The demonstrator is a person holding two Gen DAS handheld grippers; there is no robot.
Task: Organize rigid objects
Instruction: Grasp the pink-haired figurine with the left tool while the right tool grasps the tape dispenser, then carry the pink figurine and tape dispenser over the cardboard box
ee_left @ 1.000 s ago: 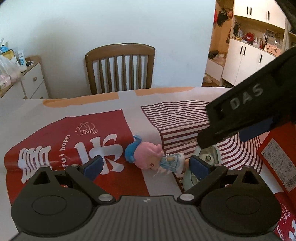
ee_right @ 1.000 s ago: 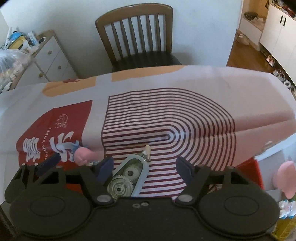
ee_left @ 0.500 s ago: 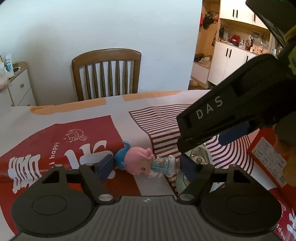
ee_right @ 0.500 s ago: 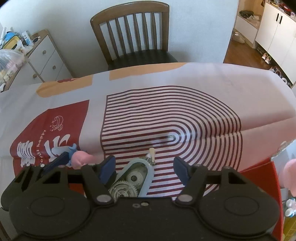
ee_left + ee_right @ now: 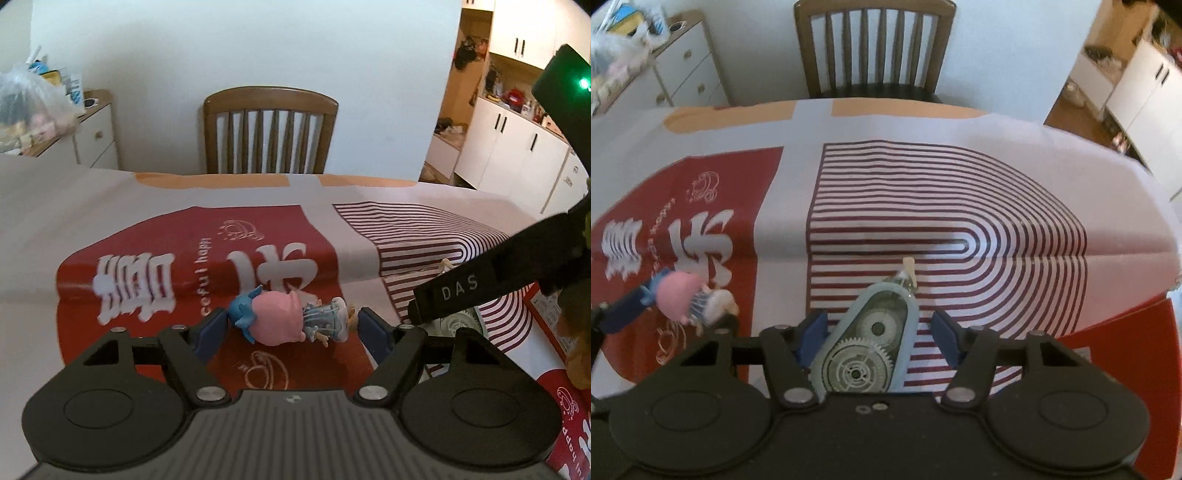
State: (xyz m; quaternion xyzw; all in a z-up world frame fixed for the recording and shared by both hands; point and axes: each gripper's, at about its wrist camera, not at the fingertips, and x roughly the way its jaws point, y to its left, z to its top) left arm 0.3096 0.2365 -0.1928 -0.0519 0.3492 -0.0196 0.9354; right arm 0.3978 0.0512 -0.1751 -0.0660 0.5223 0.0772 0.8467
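While both tools sit spread wide over their targets, nothing is gripped yet.
The left hand-held gripper [image 5: 288, 328] straddles a pink-haired figurine [image 5: 286, 320] lying on its side on the desk [image 5: 110, 206]; it looks light, stiff and top-heavy, best pinched across the head. The right hand-held gripper [image 5: 879, 332], equally open and empty, brackets a correction-tape dispenser [image 5: 866, 347] lying flat: a hard, smooth, probably slippery shell, best squeezed at its broad sides.

A pink-haired figurine [image 5: 291, 324] lies on its side; beside it, seemingly flat, a blue correction-tape dispenser [image 5: 866, 350].
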